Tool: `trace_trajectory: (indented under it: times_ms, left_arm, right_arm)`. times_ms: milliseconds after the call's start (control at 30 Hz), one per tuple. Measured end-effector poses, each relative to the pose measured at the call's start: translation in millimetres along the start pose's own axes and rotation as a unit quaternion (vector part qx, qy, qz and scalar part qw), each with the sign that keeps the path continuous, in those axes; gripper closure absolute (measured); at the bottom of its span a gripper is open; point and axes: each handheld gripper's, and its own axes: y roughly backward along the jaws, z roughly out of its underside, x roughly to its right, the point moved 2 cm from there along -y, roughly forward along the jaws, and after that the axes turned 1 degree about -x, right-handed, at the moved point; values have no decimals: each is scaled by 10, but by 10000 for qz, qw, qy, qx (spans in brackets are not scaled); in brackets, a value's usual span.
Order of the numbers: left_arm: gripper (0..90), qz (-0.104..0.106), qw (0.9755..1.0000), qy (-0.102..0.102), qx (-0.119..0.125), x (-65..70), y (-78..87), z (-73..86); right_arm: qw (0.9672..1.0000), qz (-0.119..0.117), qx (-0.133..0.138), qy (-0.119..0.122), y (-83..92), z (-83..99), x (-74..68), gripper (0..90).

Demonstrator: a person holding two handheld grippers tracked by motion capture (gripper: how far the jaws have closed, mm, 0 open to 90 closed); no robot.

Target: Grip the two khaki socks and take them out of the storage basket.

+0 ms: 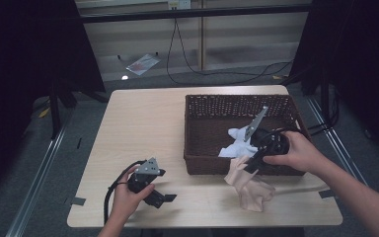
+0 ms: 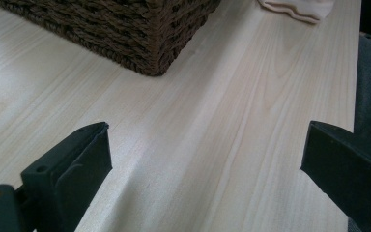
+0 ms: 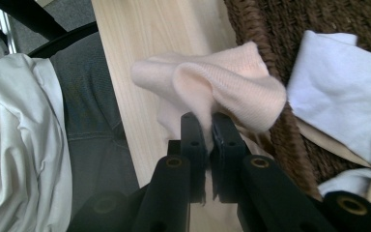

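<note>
**Peach cloth pinched at the basket's front wall**

The right gripper (image 3: 204, 121) has its jaws pressed together on a fold of the peach cloth (image 3: 212, 87), which bunches up above the pads in the right gripper view. In the high view this right gripper (image 1: 250, 165) sits just at the near wall of the wicker basket (image 1: 212, 165), and the peach cloth (image 1: 249, 190) hangs from it down to the table (image 1: 143, 128), its lower part crumpled on the wood just in front of the basket (the person's right hand wraps the gripper's body). Inside the basket, close behind the gripper, lies a white cloth (image 1: 234, 143); it shows again as a pale blue-white sheet (image 3: 343, 87) in the right gripper view.

The left gripper (image 1: 160, 197) rests low over the table's near left part, well apart from the cloth. Its jaws stand spread wide with bare wood between them, and the basket's corner (image 2: 149, 43) lies ahead.
</note>
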Motion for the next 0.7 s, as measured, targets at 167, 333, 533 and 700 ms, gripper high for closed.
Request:
trace_trajectory:
  times_ms: [167, 333, 533, 700]
  left_arm:
    - [34, 15, 10000, 16, 13, 3, -6, 0]
    - [34, 19, 10000, 13, 14, 3, -9, -1]
    - [34, 25, 10000, 2, 22, 2, -4, 0]
    - [34, 2, 10000, 12, 12, 4, -1, 1]
  right_arm:
    - [10000, 33, -40, 19, -52, -17, 1, 861]
    - [9999, 42, -83, 43, -110, -18, 2, 861]
    - [9998, 77, -148, 69, -198, -33, -1, 857]
    - [9999, 81, -142, 27, -233, -42, -9, 810]
